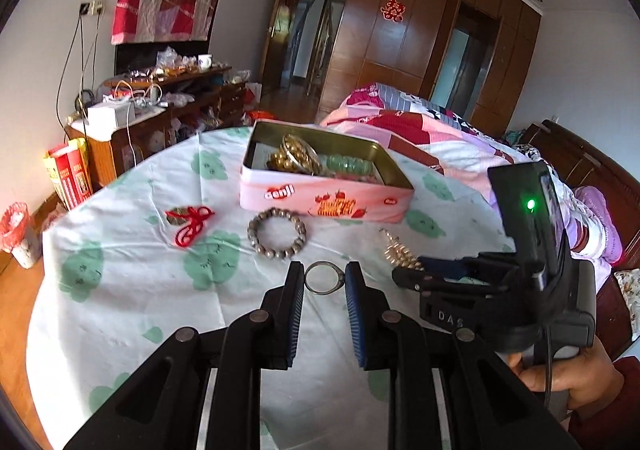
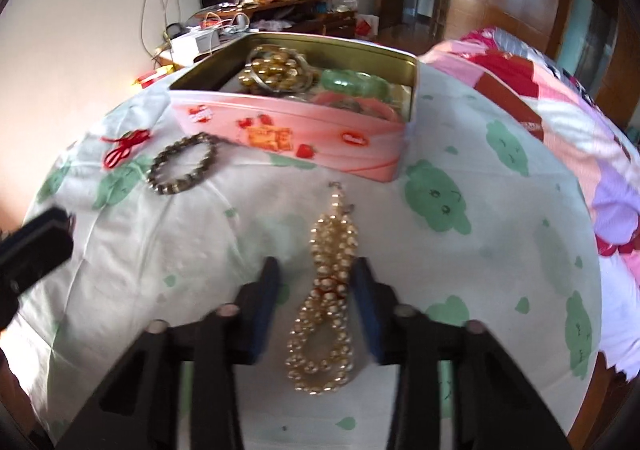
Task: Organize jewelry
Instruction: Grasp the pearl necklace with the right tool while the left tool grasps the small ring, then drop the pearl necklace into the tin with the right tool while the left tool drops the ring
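A pink tin box (image 1: 320, 201) stands open on the table, holding gold bead bracelets and a green bangle (image 1: 346, 165); it also shows in the right wrist view (image 2: 288, 137). My left gripper (image 1: 324, 278) is open with a thin silver bangle (image 1: 323, 278) lying between its fingertips. A brown bead bracelet (image 1: 276, 232) and a red knot charm (image 1: 188, 223) lie beyond it. My right gripper (image 2: 316, 274) is open and straddles a pearl bead bracelet (image 2: 326, 302) on the cloth. The right gripper also shows in the left wrist view (image 1: 408, 274).
The round table has a white cloth with green prints (image 1: 132, 278). A bed with a pink quilt (image 1: 440, 137) is behind on the right. A cluttered wooden cabinet (image 1: 160, 105) stands at the back left. A red-lined bin (image 1: 18, 234) sits on the floor.
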Motion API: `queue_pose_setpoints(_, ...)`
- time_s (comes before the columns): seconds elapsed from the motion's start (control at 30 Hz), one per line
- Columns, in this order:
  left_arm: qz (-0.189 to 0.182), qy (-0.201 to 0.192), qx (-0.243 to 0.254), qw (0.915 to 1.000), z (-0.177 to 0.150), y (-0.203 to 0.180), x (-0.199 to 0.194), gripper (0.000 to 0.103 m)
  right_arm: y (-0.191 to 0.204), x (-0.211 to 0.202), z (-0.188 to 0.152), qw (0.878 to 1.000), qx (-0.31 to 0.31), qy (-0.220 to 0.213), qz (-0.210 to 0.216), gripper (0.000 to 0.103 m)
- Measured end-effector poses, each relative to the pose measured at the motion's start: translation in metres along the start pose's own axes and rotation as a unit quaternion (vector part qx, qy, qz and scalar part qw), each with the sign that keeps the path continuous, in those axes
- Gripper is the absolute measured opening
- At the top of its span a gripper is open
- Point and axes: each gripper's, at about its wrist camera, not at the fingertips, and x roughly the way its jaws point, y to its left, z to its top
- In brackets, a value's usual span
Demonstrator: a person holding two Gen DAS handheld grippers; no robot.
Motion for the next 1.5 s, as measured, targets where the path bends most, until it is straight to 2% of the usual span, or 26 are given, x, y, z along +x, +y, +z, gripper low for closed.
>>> queue_pose_setpoints(0.03, 0.004, -0.002, 0.004, 1.0, 0.001, -0.002, -0.001, 0.021, 0.001, -0.001, -0.001, 1.0, -0.004, 0.0, 0.0, 0.025)
queue_pose_setpoints(0.1, 0.01, -0.006, 0.011, 0.9999, 0.002, -0.002, -0.004, 0.021, 0.001, -0.003, -0.002, 1.0, -0.006, -0.001, 0.003, 0.018)
queue_pose_setpoints(0.2, 0.008, -0.009, 0.009, 0.9999, 0.003, 0.0, -0.006, 0.021, -0.01, -0.006, -0.005, 0.999, 0.026, -0.006, 0.032, 0.015)
queue_pose_setpoints(0.27, 0.006, -0.01, 0.002, 0.9999, 0.004, 0.003, -0.006, 0.021, -0.02, -0.009, -0.009, 0.996, 0.06, -0.013, 0.066, 0.015)
queue_pose_setpoints(0.33, 0.005, -0.011, -0.001, 0.9999, 0.004, 0.004, -0.005, 0.021, -0.026, -0.018, -0.012, 0.994, 0.073, -0.031, 0.079, 0.015)
queue_pose_setpoints(0.83, 0.007, -0.042, -0.007, 0.9991, 0.02, 0.004, -0.016, 0.021, -0.018, -0.078, 0.011, 0.983, 0.069, -0.132, 0.109, 0.015)
queue_pose_setpoints(1.2, 0.005, -0.068, -0.004, 0.9977, 0.038, 0.002, -0.019, 0.021, -0.025, -0.098, 0.028, 0.972, 0.091, -0.182, 0.116, 0.015)
queue_pose_setpoints(1.5, 0.002, -0.07, 0.001, 0.9975, 0.051, -0.002, 0.0, 0.021, -0.04, -0.092, 0.037, 0.969, 0.105, -0.195, 0.106, 0.015)
